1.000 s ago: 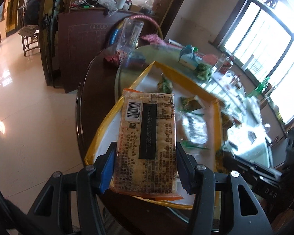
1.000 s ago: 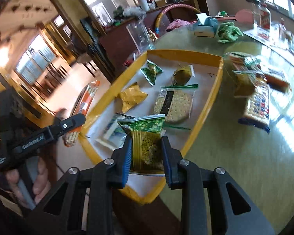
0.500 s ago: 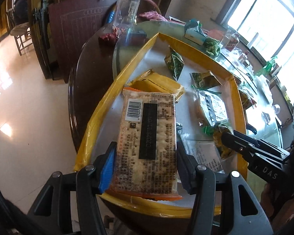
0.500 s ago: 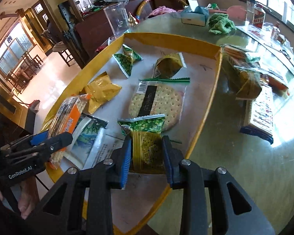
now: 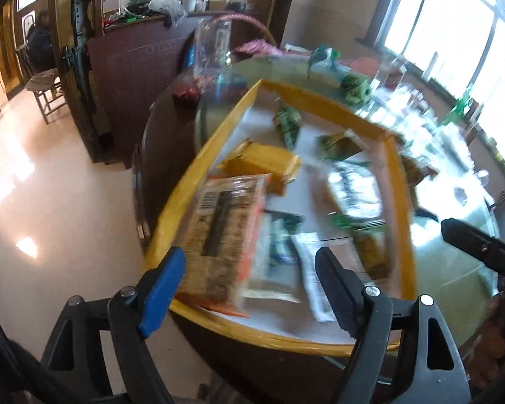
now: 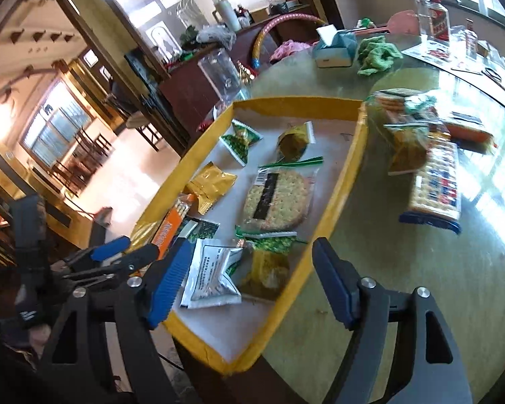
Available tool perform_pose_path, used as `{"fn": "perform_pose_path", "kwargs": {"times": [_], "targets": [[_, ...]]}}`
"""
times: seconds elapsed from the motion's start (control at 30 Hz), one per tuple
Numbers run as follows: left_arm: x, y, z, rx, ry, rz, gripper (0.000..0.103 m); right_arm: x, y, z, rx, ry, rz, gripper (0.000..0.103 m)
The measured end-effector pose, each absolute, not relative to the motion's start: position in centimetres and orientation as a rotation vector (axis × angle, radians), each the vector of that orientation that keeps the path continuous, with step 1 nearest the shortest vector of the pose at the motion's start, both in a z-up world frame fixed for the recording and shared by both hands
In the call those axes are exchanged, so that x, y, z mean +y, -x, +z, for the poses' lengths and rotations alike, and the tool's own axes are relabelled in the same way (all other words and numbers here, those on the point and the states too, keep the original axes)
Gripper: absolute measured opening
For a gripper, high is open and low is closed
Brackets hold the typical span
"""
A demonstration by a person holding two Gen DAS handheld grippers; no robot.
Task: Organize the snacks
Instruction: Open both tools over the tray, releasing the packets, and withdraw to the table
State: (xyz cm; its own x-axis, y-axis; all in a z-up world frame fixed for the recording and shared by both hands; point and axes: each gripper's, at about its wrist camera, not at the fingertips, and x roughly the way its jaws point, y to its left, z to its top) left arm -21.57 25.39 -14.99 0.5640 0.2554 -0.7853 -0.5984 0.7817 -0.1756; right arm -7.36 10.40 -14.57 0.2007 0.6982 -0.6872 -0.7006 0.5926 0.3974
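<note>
Glossy pale floor (image 5: pixel 50 202) spreads to the left of the round table (image 6: pixel 404 286), whose dark wooden edge curves past the near left corner of a yellow-rimmed tray (image 6: pixel 340 181). That tray's near corner juts over the table's edge, and its right rim runs beside bare greenish tabletop, the widest free stretch in the right wrist view. Farther right on the table lie a long cracker box (image 6: pixel 436 185) and a loose heap of packets (image 6: pixel 407 124), well apart from the tray.

Left tongs (image 5: pixel 249 286) stand spread wide, pinching nothing. The orange cracker pack (image 5: pixel 225 232) lies flat in the tray's near left corner, just beyond the blue left fingertip (image 5: pixel 161 282) (the picture is blurred, so contact cannot be told). Beside it on the right rest a dark green packet (image 5: pixel 279 256) and a silver packet (image 6: pixel 212 274).

Right tongs (image 6: pixel 249 282) are likewise spread wide and hold nothing. A green and yellow snack bag (image 6: pixel 269 262) lies in the tray between and a little beyond the two fingers, against the tray's right rim. Farther in sit a round cracker pack (image 6: pixel 276 200), a yellow pouch (image 6: pixel 212 183), a green bow-shaped packet (image 6: pixel 240 139) and an olive packet (image 6: pixel 294 141), each apart from the others. The left tongs show at the near left of the right wrist view, beside the orange pack.
</note>
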Motion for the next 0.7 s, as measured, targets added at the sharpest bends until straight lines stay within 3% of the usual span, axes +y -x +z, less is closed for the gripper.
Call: {"fn": "perform_pose_path", "kwargs": {"times": [0.37, 0.7], "targets": [[18.1, 20.6, -11.9, 0.73, 0.433, 0.376, 0.08, 2.0, 5.8, -14.3, 0.95, -0.12, 0.953, 0.082], [12.8, 16.6, -11.5, 0.763, 0.413, 0.267, 0.08, -4.6, 3.5, -15.1, 0.95, -0.164, 0.875, 0.082]]}}
